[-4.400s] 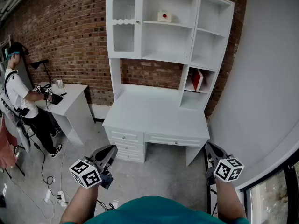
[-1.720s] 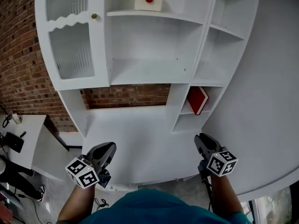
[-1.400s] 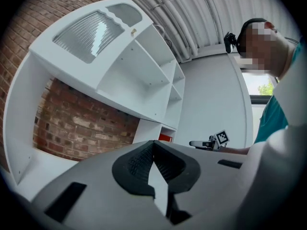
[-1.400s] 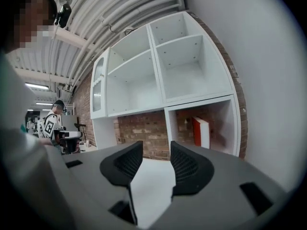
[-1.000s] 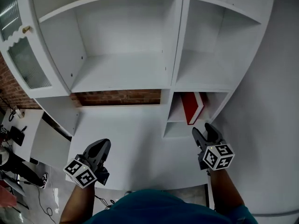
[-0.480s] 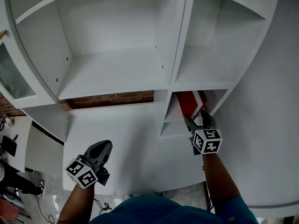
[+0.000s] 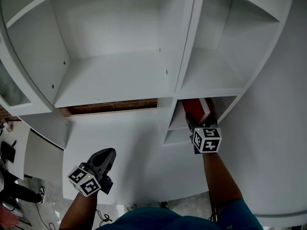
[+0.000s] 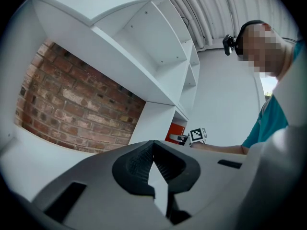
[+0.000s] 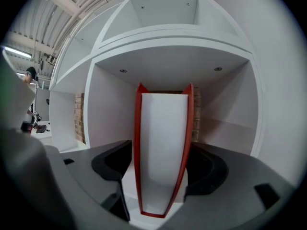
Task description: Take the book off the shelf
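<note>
A red book (image 7: 196, 107) stands upright in the small lower cubby (image 7: 225, 104) at the right of the white shelf unit. In the right gripper view its white page edge (image 9: 163, 147) faces me between the red covers. My right gripper (image 7: 199, 121) reaches into the cubby with a jaw on each side of the book. Its jaws have just been opening, and a gap shows at the left pad. My left gripper (image 7: 106, 153) hangs shut and empty over the desk top (image 7: 134, 143), far left of the book. In the left gripper view its tips (image 8: 153, 145) meet, and the book (image 8: 174, 131) shows far off.
Wide open shelf compartments (image 7: 110, 75) rise above the desk top. A strip of brick wall (image 7: 110, 107) shows behind. A white wall (image 7: 278, 143) closes the right side next to the cubby. A small white desk (image 7: 41, 150) stands at the lower left.
The view has closed in on the shelf. My right gripper has moved forward into the cubby and now straddles the book. The left gripper has sunk slightly.
</note>
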The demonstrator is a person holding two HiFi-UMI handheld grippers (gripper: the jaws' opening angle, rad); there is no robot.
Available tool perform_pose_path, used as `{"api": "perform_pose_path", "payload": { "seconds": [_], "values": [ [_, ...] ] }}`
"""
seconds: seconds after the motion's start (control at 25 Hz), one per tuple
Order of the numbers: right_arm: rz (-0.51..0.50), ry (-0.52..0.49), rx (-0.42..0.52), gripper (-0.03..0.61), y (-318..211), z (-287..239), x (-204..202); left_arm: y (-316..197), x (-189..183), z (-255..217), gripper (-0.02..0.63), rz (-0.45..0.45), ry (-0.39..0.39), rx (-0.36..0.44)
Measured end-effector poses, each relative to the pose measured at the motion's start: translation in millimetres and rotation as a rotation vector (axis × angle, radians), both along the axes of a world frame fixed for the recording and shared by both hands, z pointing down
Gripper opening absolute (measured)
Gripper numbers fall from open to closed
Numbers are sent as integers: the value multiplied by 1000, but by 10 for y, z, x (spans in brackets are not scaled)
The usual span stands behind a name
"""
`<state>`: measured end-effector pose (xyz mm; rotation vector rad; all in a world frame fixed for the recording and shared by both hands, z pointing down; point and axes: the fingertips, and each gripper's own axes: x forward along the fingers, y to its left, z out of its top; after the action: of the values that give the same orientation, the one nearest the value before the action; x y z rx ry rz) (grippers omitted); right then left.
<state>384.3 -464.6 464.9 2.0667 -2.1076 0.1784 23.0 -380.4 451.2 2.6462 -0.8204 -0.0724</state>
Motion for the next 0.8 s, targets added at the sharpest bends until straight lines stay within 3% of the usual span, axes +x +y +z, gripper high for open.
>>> {"api": "perform_pose_path", "payload": {
  "seconds": [0.44, 0.64, 0.68, 0.8],
  "values": [
    [28, 14, 11, 301, -183, 66, 20, -21, -70, 50, 11, -14, -3, -13],
    [88, 50, 0, 300, -207, 73, 117, -14, -110, 33, 11, -20, 6, -12],
    [100, 57, -3, 213, -209, 65, 139, -13, -122, 26, 11, -23, 8, -12],
    [97, 52, -7, 178, -179, 27, 167, -3, -153, 6, 11, -33, 15, -10]
  ]
}}
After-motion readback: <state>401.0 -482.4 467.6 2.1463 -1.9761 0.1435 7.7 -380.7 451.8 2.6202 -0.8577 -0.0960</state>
